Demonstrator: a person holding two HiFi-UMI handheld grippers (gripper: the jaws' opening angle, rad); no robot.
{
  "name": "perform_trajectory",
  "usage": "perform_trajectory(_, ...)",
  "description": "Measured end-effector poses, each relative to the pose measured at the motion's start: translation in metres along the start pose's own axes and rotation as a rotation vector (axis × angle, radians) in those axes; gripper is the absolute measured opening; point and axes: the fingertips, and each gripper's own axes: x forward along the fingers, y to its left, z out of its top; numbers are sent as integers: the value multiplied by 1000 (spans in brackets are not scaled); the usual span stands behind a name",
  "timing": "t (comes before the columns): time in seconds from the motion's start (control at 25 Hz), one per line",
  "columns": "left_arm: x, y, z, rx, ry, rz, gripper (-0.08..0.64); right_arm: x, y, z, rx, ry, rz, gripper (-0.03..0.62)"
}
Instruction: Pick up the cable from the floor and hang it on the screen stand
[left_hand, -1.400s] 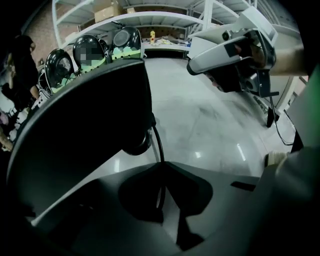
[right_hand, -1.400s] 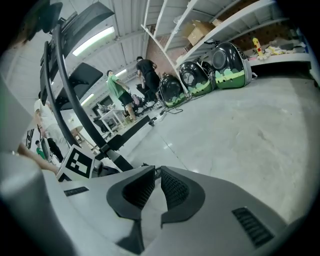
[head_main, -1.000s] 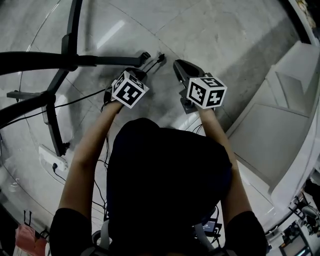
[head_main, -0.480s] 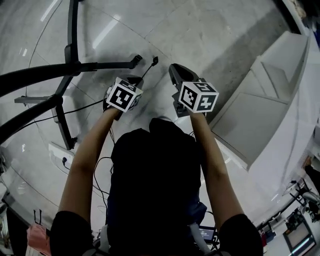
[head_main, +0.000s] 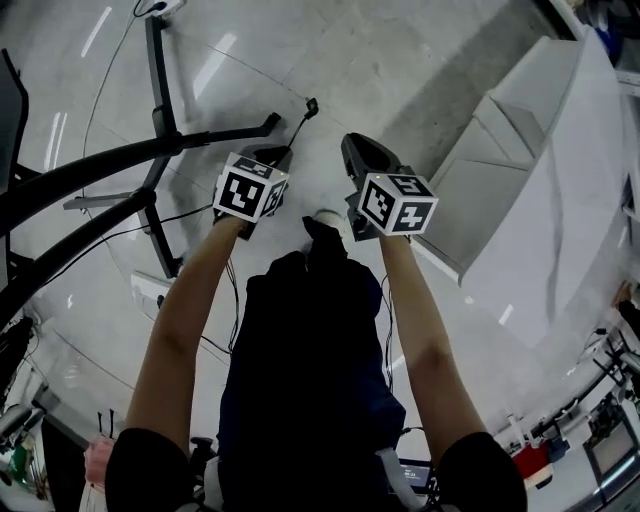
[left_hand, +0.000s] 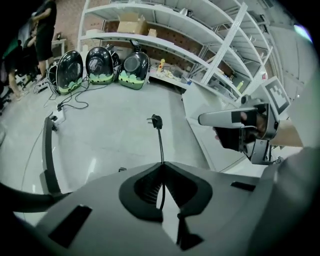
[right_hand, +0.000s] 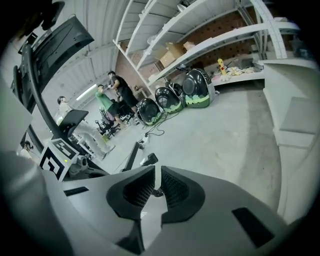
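The left gripper (left_hand: 161, 165) is pinching the black cable (left_hand: 160, 145) tight between its jaws, its plug (left_hand: 155, 121) sticking out ahead above the floor (left_hand: 115, 135) near a foot of the screen stand (head_main: 160, 130), while the right gripper (right_hand: 155, 175) (jaws only a narrow slit apart) is holding nothing.

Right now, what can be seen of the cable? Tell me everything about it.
The cable is thin and black, and looks rubber-coated. The left tool is shut on it. A short length stands out past the tips, nearly straight, and ends in a black plug that hangs clear of the floor. Behind the pads the cable drops down out of sight. A small dark bit between the pads of the right tool may be the same cable, but I cannot tell.
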Motion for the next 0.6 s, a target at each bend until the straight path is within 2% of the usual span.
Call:
perform_trajectory(0.24,-67,-28,48,41,-31,4,18,-45,39,52,16,-22,12,38)
perform_trajectory(0.6,-154,-63,109,24,-113,29,18,-102,95,126,-33,-29,55,38)
